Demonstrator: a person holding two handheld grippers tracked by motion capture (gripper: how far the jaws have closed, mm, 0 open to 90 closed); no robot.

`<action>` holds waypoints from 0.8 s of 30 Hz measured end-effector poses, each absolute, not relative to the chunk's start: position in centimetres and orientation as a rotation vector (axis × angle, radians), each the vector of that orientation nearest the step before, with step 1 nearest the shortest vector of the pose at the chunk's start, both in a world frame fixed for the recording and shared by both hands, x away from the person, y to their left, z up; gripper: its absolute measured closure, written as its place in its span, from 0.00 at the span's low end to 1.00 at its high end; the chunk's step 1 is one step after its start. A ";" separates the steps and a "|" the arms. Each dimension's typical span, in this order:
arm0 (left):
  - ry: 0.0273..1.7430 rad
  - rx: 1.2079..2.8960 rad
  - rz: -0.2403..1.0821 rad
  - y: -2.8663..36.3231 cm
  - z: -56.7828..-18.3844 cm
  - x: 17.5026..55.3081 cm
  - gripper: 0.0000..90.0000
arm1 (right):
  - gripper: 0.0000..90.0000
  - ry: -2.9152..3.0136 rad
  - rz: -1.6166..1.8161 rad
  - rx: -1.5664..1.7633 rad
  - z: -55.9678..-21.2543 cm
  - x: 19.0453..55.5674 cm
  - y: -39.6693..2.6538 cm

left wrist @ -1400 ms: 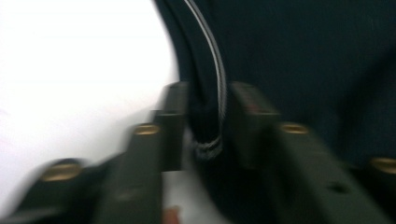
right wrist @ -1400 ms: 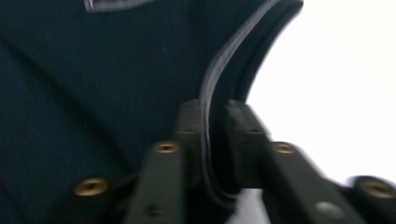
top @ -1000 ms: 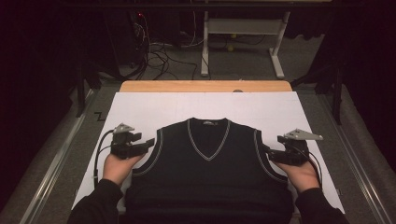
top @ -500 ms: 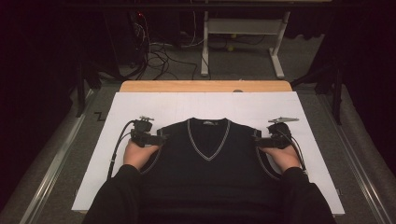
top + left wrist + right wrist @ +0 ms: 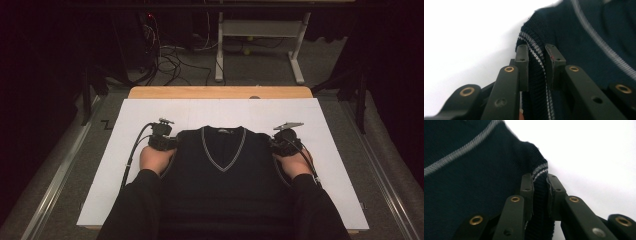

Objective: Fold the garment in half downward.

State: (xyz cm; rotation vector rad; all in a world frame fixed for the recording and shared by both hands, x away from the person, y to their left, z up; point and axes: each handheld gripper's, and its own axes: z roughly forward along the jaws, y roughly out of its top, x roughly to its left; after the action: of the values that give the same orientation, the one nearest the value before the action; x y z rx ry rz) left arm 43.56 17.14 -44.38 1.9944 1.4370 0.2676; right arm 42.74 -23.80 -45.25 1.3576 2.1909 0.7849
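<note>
Dark floor, tangled cables and a grey metal frame (image 5: 260,35) fill the background beyond a wooden table (image 5: 220,92) covered with a white sheet (image 5: 125,165). On that sheet the left gripper (image 5: 165,141) and the right gripper (image 5: 281,142) sit at the two shoulders of a dark sleeveless sweater (image 5: 225,175).

In the left gripper view the jaws stand close together with the striped armhole edge (image 5: 536,57) of the sweater bunched between them, the pads pressing on the knit from both sides. The right gripper view gives the mirror picture: its jaws pinch the opposite armhole edge (image 5: 540,171), the fabric squeezed into a narrow ridge.

Both pairs of jaws have just been closing, and both now have cloth between them. A second ago the hands lay lower, beside the sweater's flanks; half a second ago they were already up by the shoulders, and since then they have settled onto the shoulder seams. By my reading, the grasp is now made on both sides, so the garment is ready to be lifted or folded by its shoulders, with both hands moving together to keep it square.

The sweater lies flat and face up in the middle of the sheet, its V-neck (image 5: 223,150) pointing towards the person and the collar towards the far edge. It is a fine dark knit, nearly black, with pale double stripes along the neckline and armholes. The person's dark sleeves (image 5: 135,210) cover its lower corners.
</note>
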 end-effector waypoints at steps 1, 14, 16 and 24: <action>1.437 1.994 0.268 17.1 -44.4 43.6 0.79 | 0.88 2.174 0.811 1.359 -44.9 42.8 -24.1; 1.316 1.820 0.467 17.9 -36.2 44.4 0.79 | 0.88 1.939 0.948 1.239 -37.8 42.9 -25.6; 1.306 1.808 0.498 17.9 -35.0 44.5 0.79 | 0.88 1.910 0.973 1.228 -36.5 43.0 -25.7; 1.212 1.726 0.621 18.2 -30.8 44.2 0.79 | 0.88 1.805 1.020 1.114 -31.5 43.2 -24.9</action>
State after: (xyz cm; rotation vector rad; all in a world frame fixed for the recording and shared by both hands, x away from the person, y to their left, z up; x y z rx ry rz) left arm 44.18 18.21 -30.84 1.7263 1.2115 0.6207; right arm 43.24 -24.92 -31.50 1.1135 1.8054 1.0202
